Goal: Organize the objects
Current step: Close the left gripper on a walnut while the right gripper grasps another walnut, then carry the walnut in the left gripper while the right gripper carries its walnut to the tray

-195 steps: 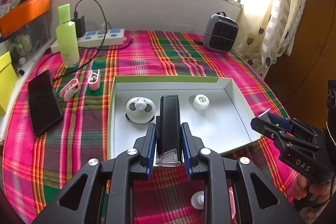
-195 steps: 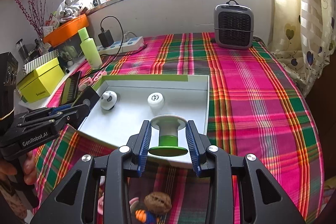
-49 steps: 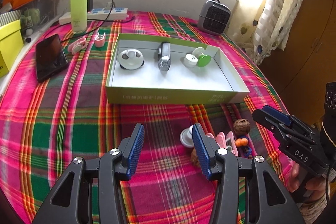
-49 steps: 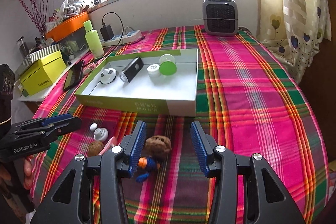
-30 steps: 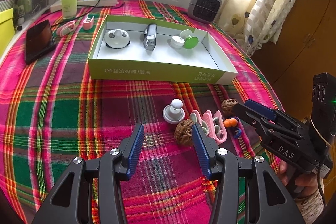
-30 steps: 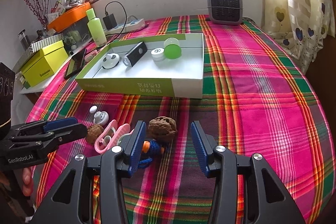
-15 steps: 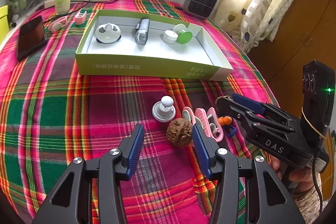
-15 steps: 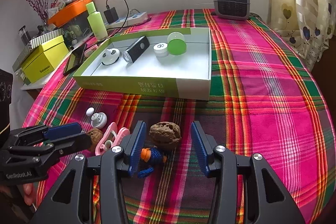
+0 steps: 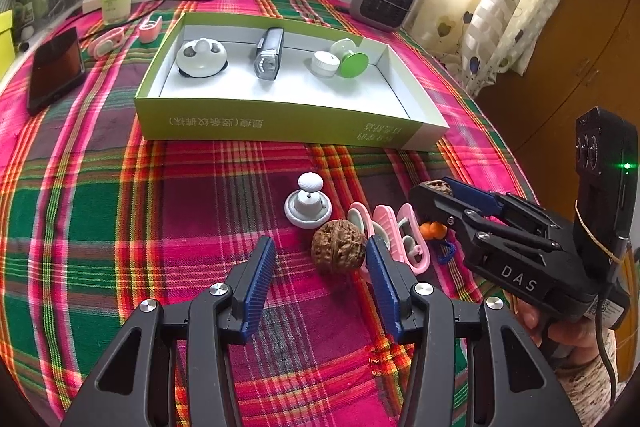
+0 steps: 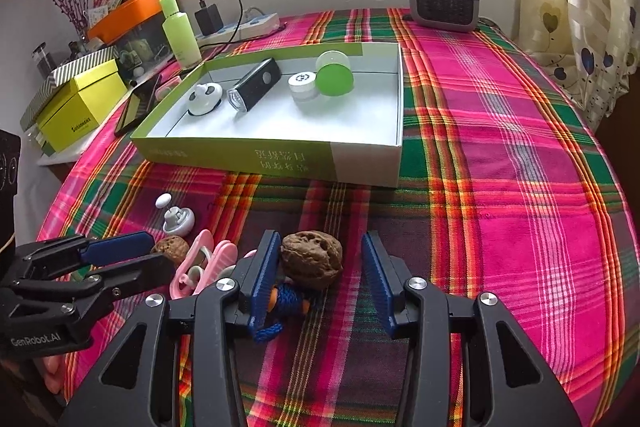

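The right gripper (image 10: 316, 277) is closing its jaws around a walnut (image 10: 312, 259) on the tabletop (image 10: 500, 211), not squeezing yet. The left gripper (image 9: 318, 275) has loose jaws around another walnut (image 9: 339, 251). Center each nut first. Farther off waits the box (image 10: 280, 157).

right tool (image 10: 319, 269) closing — walnut (image 10: 312, 259) between, green tray (image 10: 288, 155)
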A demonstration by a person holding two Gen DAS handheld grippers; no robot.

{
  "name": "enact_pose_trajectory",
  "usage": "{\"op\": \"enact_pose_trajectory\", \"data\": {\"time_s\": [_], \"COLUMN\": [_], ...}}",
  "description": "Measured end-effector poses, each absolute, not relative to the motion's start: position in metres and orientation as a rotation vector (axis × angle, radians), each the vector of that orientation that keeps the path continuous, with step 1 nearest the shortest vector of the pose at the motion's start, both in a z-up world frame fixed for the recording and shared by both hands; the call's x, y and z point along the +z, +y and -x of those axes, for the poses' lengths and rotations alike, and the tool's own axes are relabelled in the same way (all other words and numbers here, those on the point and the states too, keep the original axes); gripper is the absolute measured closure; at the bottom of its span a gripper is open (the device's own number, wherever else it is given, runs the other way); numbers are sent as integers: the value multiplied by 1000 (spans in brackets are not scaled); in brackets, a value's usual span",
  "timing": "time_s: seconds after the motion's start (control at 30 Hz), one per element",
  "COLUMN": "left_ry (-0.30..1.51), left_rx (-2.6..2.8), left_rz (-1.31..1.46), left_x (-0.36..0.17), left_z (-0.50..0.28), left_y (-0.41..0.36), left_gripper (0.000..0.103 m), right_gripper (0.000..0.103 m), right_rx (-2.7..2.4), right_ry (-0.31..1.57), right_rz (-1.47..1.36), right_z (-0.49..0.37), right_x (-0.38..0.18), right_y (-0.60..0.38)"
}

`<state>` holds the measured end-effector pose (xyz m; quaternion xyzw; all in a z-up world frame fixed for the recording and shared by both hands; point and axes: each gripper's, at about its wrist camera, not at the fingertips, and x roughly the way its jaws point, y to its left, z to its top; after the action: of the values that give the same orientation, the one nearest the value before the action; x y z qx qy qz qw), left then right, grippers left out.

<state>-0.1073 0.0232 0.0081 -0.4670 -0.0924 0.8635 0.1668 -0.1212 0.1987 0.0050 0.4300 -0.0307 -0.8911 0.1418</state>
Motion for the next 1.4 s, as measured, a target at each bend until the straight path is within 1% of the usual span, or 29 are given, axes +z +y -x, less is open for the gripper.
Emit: {"op": "enact_pose_trajectory", "data": {"time_s": [0.17, 0.5, 0.57, 0.63, 0.67, 1.4], "left_ry": [-265, -263, -265, -241, -228, -244], "left_rx": [2459, 2482, 2485, 2495, 2505, 2504], "left_rz": [1329, 1306, 1306, 1311, 1312, 1306], "left_x": [8, 9, 9, 8, 7, 8], "left_z": [108, 113, 114, 114, 114, 112], "left_y": [24, 24, 23, 25, 25, 19], "left_gripper": [57, 57, 63, 74, 75, 75], "right_gripper": [70, 70, 70, 70, 70, 70], "right_rx": [-2581, -2605, -2606, -2608, -2608, -2636], "right_ry": [-85, -92, -91, -87, -86, -88], "right_rz": [-1240, -1241, -1242, -1242, -1242, -1223], "right_z": [121, 117, 117, 117, 117, 111], "right_x": [5, 6, 6, 6, 7, 10], "right_y": [200, 206, 205, 205, 205, 208]}}
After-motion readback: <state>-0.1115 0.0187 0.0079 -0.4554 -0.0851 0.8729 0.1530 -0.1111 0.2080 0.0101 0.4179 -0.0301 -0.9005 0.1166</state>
